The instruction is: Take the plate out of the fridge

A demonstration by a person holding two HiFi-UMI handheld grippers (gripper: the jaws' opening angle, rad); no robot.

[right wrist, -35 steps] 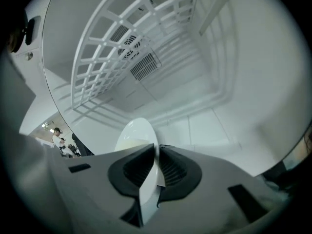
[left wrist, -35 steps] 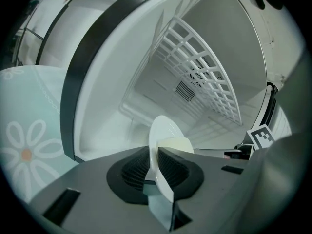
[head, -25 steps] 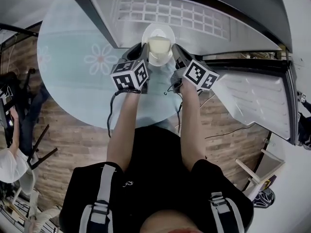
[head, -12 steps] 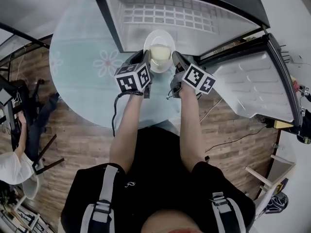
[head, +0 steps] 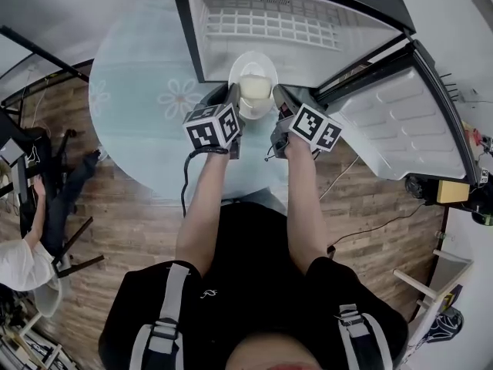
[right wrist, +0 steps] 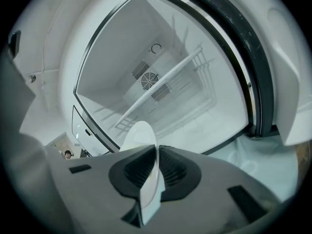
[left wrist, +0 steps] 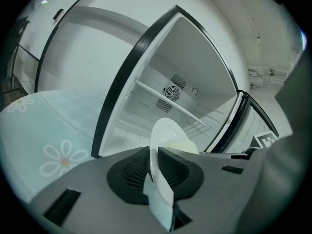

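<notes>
A white plate [head: 253, 74] carrying a pale block of food [head: 255, 89] hangs just outside the mouth of the open fridge [head: 308, 33]. The left gripper [head: 233, 97] clamps the plate's left rim, and the right gripper [head: 279, 99] clamps its right rim. To do this well, both grippers should draw away from the fridge together at matching height, so the plate stays level and the block does not slide. Count: one plate, one food block, two grippers, one fridge with one wire shelf [left wrist: 165, 106].
</notes>
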